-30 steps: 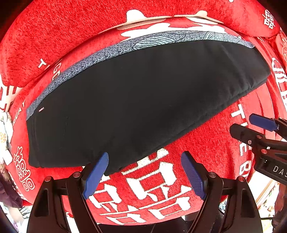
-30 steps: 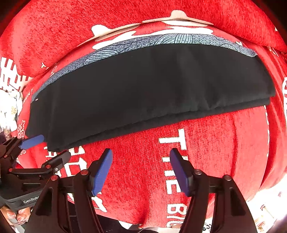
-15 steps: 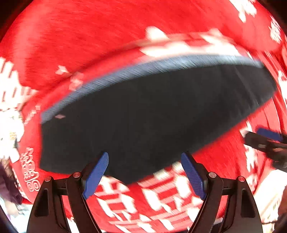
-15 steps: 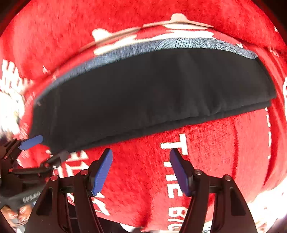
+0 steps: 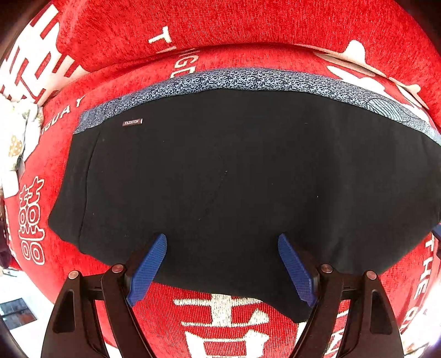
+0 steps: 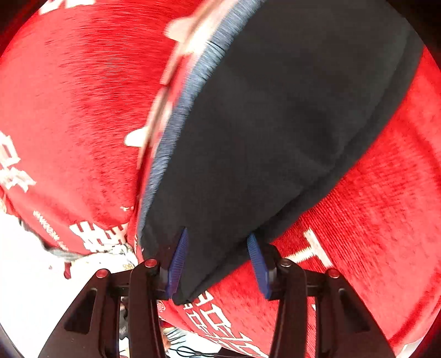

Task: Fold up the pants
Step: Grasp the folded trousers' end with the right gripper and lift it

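Pants point(image 5: 234, 179) look soft and floppy, so grab the layered near edge; left gripper point(image 5: 222, 268) gapes wide, right gripper point(image 6: 217, 261) straddles a corner, not pinched.

Pants point(image 5: 234, 179): matt black knit cloth, smooth; waistband point(image 5: 248, 81) speckled blue-grey woven cloth; small glossy label point(image 5: 132, 122). Red cover point(image 5: 248, 24): plush ribbed chenille-like cloth, white woven lettering. Left gripper point(image 5: 222, 271): matt black plastic arms, blue ridged pads point(image 5: 148, 270), shiny metal rivets point(image 5: 117, 268).
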`<state>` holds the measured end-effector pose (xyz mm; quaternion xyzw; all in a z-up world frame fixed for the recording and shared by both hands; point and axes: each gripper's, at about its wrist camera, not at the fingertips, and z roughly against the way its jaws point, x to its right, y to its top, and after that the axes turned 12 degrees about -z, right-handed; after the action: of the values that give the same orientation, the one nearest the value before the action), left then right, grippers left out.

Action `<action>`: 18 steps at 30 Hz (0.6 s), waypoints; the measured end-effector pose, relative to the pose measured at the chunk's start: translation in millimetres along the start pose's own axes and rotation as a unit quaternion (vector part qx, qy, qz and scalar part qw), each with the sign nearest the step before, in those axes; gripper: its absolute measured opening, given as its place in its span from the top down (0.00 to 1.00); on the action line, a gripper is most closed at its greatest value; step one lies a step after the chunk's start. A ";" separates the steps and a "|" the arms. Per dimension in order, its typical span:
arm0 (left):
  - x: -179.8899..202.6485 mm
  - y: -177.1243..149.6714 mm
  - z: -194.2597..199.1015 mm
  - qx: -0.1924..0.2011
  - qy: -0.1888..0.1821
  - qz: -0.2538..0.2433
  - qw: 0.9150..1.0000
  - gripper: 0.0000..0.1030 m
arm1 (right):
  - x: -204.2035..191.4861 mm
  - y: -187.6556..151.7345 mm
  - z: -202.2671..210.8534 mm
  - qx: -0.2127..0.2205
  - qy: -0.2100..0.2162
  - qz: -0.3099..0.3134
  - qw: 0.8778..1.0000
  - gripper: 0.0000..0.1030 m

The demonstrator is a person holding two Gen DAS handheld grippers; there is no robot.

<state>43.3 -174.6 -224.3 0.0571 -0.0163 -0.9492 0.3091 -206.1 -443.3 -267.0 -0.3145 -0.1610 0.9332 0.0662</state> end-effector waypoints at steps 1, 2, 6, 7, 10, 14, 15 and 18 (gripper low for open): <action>-1.3 0.3 0.0 -0.001 -0.003 0.000 1.000 0.18 | -0.6 0.4 0.0 0.001 0.000 -0.003 1.000 0.61; -2.3 0.6 0.3 -0.002 -0.005 -0.001 1.000 0.18 | -3.8 0.4 -0.1 0.004 -0.018 0.003 1.000 0.71; -5.7 -1.6 -2.0 0.004 -0.006 -0.017 1.000 0.18 | -16.2 -10.1 17.7 0.022 -0.003 0.047 0.999 0.93; -4.4 -3.0 -2.7 0.008 -0.001 -0.024 1.000 0.15 | -14.5 -14.2 15.4 0.024 -0.031 0.063 0.997 0.93; -2.5 -4.3 0.7 -0.001 0.002 -0.035 0.999 0.14 | 6.5 -16.4 6.5 0.021 -0.047 0.024 0.998 0.92; -5.9 -0.4 25.5 0.017 -0.027 -0.036 0.999 0.14 | -3.9 -26.7 11.7 0.015 -0.052 0.035 0.998 0.75; -3.2 2.1 32.6 0.030 -0.027 -0.044 0.998 0.14 | -11.5 -30.1 19.9 0.032 -0.072 0.056 0.995 0.74; 12.5 13.5 38.8 0.051 -0.021 -0.065 0.996 0.14 | -21.9 -23.7 50.2 0.091 -0.091 0.077 0.989 0.74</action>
<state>36.6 -193.0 -186.1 0.0541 -0.0677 -0.9661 0.2432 -218.7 -439.0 -209.0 -0.2324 -0.0556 0.9710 0.0077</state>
